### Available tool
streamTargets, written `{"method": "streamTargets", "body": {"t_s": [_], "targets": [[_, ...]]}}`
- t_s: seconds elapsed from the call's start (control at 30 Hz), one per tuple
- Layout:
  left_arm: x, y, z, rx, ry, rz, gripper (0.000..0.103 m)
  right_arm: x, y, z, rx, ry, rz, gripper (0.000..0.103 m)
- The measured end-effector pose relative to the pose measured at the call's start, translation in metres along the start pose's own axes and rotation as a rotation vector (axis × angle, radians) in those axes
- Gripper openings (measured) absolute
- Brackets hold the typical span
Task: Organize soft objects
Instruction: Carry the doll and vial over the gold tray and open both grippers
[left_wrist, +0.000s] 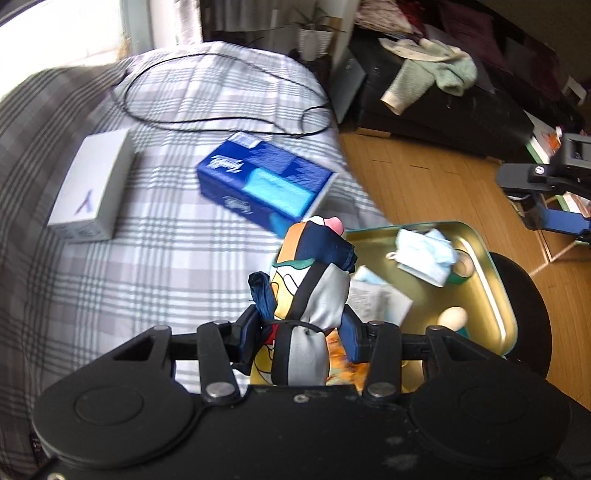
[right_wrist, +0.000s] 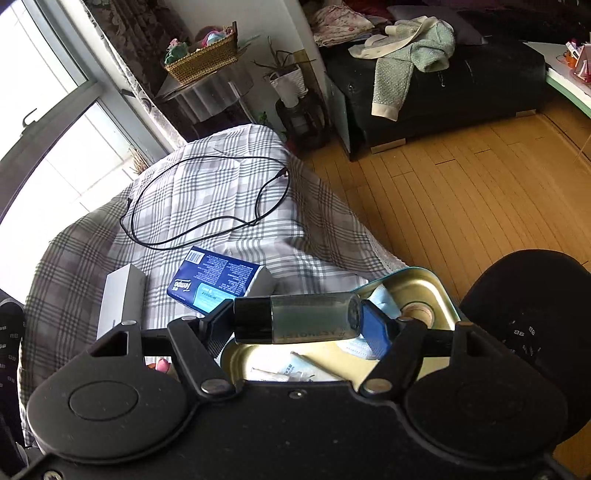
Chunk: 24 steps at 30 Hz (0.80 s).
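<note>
My left gripper (left_wrist: 301, 328) is shut on a colourful patterned scarf bundle (left_wrist: 314, 273) tied with a band, held upright at the edge of the plaid bed beside a gold tin tray (left_wrist: 495, 280). The tray holds a light blue face mask (left_wrist: 424, 254), a paper packet (left_wrist: 376, 302) and a small round item. My right gripper (right_wrist: 295, 321) is shut on a small dark bottle with a black cap (right_wrist: 295, 321), held sideways above the same tray (right_wrist: 436, 284). A blue tissue pack (left_wrist: 266, 181) lies on the bed, also seen in the right wrist view (right_wrist: 214, 284).
A white box (left_wrist: 92, 188) and a looped black cable (left_wrist: 221, 92) lie on the plaid bedcover (left_wrist: 129, 277). A black round stool (right_wrist: 535, 314) stands under the tray. A dark sofa with a green cardigan (right_wrist: 410, 59) stands across the wooden floor.
</note>
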<state>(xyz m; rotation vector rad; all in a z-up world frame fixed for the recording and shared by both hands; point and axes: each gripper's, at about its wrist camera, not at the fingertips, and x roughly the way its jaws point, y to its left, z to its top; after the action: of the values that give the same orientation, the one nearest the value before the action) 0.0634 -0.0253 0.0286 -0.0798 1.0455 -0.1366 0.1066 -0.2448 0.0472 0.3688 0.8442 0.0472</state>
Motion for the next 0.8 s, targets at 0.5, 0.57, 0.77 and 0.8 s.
{"method": "streamTargets", "body": {"t_s": [0.5,0.57,0.77,0.8], "targets": [[0.056,-0.126,0.031,0.17,0.048,0.044,0.042,-0.012,-0.044,0.004,0.073,-0.038,-0.052,0.067],[0.064,-0.133,0.036,0.178,0.054,0.05,0.042,-0.012,-0.048,0.004,0.082,-0.038,-0.062,0.067],[0.086,-0.135,0.052,0.16,0.071,0.052,0.047,-0.008,-0.057,0.004,0.099,-0.022,-0.083,0.067],[0.087,-0.135,0.054,0.154,0.066,0.062,0.057,-0.007,-0.058,0.003,0.098,-0.019,-0.088,0.067]]}}
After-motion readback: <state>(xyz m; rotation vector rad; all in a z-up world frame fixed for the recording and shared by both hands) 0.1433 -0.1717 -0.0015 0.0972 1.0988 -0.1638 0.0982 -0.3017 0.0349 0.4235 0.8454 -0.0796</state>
